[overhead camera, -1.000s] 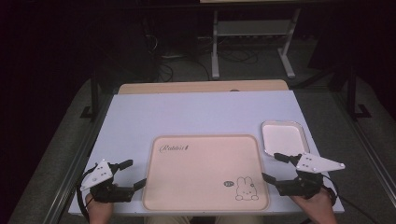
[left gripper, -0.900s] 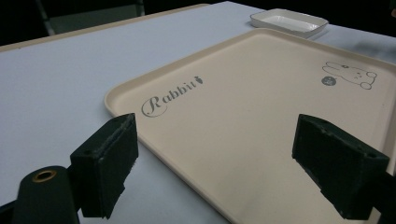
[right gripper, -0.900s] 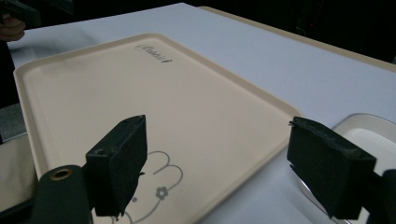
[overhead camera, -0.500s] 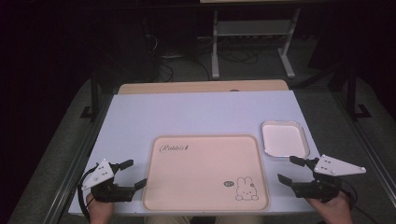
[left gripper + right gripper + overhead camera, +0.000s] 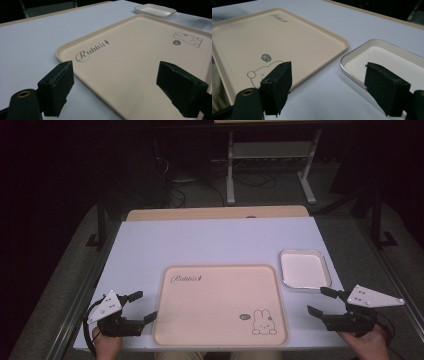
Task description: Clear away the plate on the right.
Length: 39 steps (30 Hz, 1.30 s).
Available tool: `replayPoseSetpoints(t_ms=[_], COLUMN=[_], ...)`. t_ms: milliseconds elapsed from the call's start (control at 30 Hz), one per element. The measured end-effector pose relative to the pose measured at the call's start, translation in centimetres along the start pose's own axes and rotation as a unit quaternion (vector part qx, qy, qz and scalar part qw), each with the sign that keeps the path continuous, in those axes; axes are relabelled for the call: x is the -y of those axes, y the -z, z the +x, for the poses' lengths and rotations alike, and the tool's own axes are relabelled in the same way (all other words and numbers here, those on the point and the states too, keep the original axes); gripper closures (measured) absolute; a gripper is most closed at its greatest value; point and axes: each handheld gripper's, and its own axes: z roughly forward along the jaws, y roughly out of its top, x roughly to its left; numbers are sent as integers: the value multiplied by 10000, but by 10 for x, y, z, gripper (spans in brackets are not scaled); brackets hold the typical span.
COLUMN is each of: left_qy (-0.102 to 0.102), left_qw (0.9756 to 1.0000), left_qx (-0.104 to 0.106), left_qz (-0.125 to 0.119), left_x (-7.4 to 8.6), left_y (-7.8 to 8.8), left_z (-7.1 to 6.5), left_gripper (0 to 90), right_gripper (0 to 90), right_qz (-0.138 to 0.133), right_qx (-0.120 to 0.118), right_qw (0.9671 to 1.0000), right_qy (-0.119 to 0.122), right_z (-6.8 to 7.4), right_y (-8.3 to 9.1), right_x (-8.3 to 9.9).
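The white table [image 5: 210, 242] holds a beige rectangular plastic tray [image 5: 220, 305] at lower centre, long axis left-right. It lies between the left gripper [image 5: 134, 309] and right gripper [image 5: 321, 302]; both are spread, empty.

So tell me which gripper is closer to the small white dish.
Right. The right gripper sits just in front of the small white dish, jaws open toward its near edge. The left gripper is at the far side of the beige tray, by its left edge.

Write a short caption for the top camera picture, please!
Two open grippers, left and right, flank a beige rabbit tray beside a small white dish.
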Motion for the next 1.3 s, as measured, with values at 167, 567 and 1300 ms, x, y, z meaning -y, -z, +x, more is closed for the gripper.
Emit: replayPoseSetpoints(t_ms=[167, 567, 1300], left_qy=[3, 8, 69], left_qw=[10000, 10000, 10000], left_qx=[-8, -20, -40], left_qz=[-6, 1, -33], left_x=[0, 0, 0], left_y=[0, 0, 1], left_z=[1, 1, 2], left_gripper=[140, 140, 140], right_gripper=[215, 215, 238], right_qz=[35, 216, 432], right_qx=[119, 385, 697], right_qw=[9999, 9985, 9931], right_qy=[-106, -321, -838], right_z=[-11, -34, -88], right_y=[6, 15, 16], right_x=[7, 21, 11])
